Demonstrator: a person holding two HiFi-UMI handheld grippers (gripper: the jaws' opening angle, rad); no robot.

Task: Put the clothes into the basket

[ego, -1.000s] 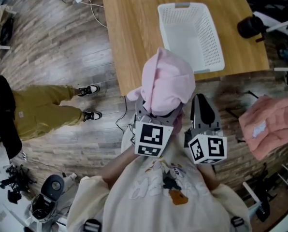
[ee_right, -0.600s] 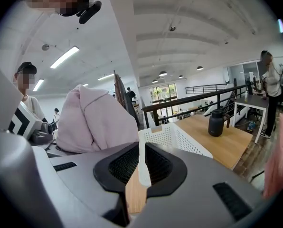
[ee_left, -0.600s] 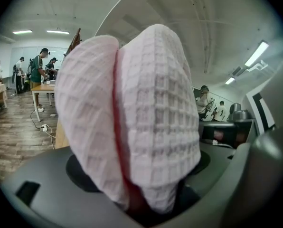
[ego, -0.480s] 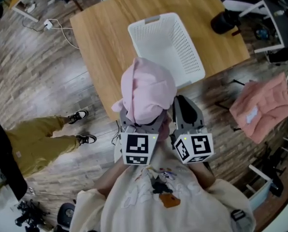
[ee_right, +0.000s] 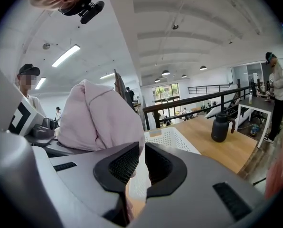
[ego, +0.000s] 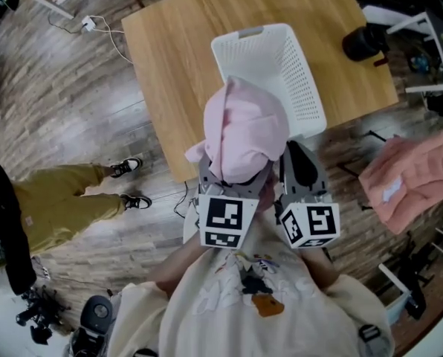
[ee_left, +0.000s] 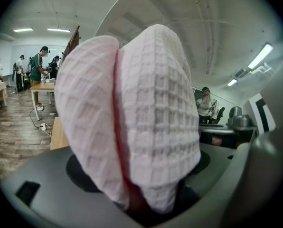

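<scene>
**Pink garment held at the basket's near rim: a spill over the edge is the main risk**

The wooden table [ego: 169, 65] fills the head view from 10 to 2 o'clock. The white mesh basket [ego: 305, 88] is set on it, its near end close to the table edge at about 5 o'clock of the tabletop. The basket interior appears empty.

The bunched pink garment [ego: 244, 132] is carried in the air at the picture's centre, overlapping the basket's near rim, with most of its bulk on the floor side. It is pinched by the left gripper [ee_left: 151, 208], from whose jaws the waffle cloth rises in two lobes. The right gripper [ee_right: 140, 163] is held just beside it at 3 o'clock, its jaws drawn almost together with only a thin slit and nothing seen pinched. A second pink garment [ego: 411, 177] lies well apart at 3 o'clock.

If the cloth were released here, it would probably be draped over the rim or dropped to the floor. A light basket so near the edge could also be dragged or tipped by a trailing fold. With only one gripper on it, the bundle could slip.
</scene>
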